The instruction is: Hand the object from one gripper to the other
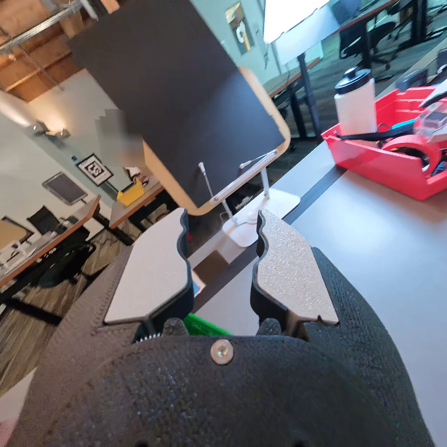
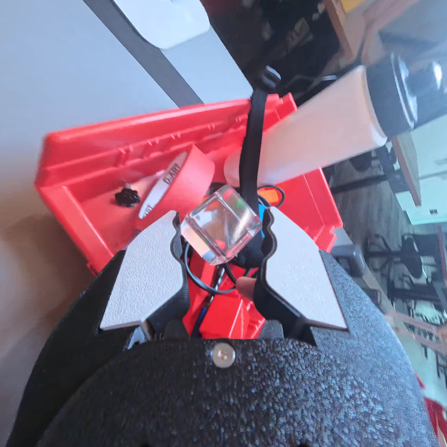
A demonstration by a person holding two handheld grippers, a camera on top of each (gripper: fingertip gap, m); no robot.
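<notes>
grey desk (image 1: 362,242) | black office chairs (image 1: 358,41) | bright window (image 1: 290,19)

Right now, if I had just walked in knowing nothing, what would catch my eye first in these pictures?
Probably the clear glass-like cube, held between the fingers of the right gripper above a bright red plastic bin full of clutter. A white bottle with a black cap stands in that bin. In the left wrist view, the left gripper is open and empty over the grey table.
</notes>
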